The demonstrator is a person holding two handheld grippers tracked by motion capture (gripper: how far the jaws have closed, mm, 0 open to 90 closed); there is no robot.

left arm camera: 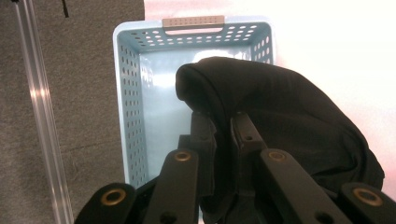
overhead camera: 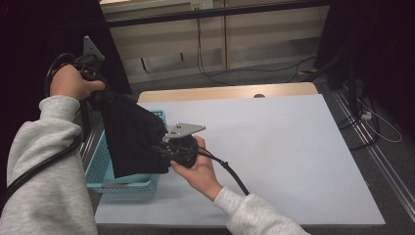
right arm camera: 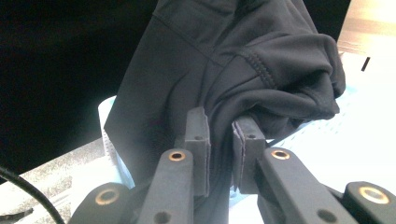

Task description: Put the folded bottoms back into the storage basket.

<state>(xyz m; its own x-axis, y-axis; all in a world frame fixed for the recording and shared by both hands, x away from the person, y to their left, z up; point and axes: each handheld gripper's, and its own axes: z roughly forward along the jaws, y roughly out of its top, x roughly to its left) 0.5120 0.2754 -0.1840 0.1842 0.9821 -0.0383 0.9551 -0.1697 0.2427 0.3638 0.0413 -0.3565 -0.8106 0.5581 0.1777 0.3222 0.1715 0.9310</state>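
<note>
A black garment [overhead camera: 131, 134] hangs stretched between my two grippers, over a light blue perforated basket [overhead camera: 98, 161] at the table's left edge. My left gripper [overhead camera: 95, 90] is raised at the upper left, shut on the cloth's top corner. Lower and to the right, my right gripper [overhead camera: 164, 149] is shut on the cloth's other edge. In the left gripper view the black garment [left arm camera: 280, 112] is pinched between the pads of the left gripper [left arm camera: 223, 128], with the basket [left arm camera: 159, 107] below. In the right gripper view the garment [right arm camera: 224, 60] is folded between the pads of the right gripper [right arm camera: 219, 128].
A white table [overhead camera: 284, 147] stretches to the right of the basket. Its wooden far edge [overhead camera: 225, 92] lies beyond. Cables [overhead camera: 210, 73] run on the floor behind, and a metal rail [overhead camera: 372, 147] runs along the right.
</note>
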